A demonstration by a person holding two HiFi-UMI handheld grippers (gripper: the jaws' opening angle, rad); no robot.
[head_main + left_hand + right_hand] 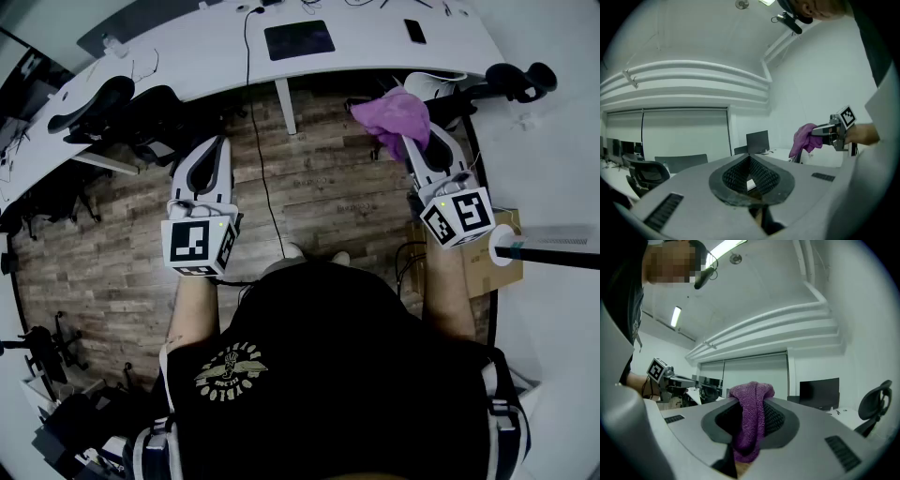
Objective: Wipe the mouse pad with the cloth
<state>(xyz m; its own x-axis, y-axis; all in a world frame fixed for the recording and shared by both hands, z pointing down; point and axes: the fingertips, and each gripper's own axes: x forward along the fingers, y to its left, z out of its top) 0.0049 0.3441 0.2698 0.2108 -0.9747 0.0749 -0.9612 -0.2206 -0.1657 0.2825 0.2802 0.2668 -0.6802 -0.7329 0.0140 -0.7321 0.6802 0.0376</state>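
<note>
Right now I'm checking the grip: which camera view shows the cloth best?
The right gripper view: the purple cloth sits close and centred, pinched in the jaws of the right gripper. The head view shows it from above, bunched at that gripper's tip; the left gripper view shows it small and distant.

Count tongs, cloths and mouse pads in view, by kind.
Tongs: 2, left tongs shut and empty, right tongs shut on cloth
Cloth: 1, purple
Mouse pad: 1, dark, on the desk
Total: 4
</note>
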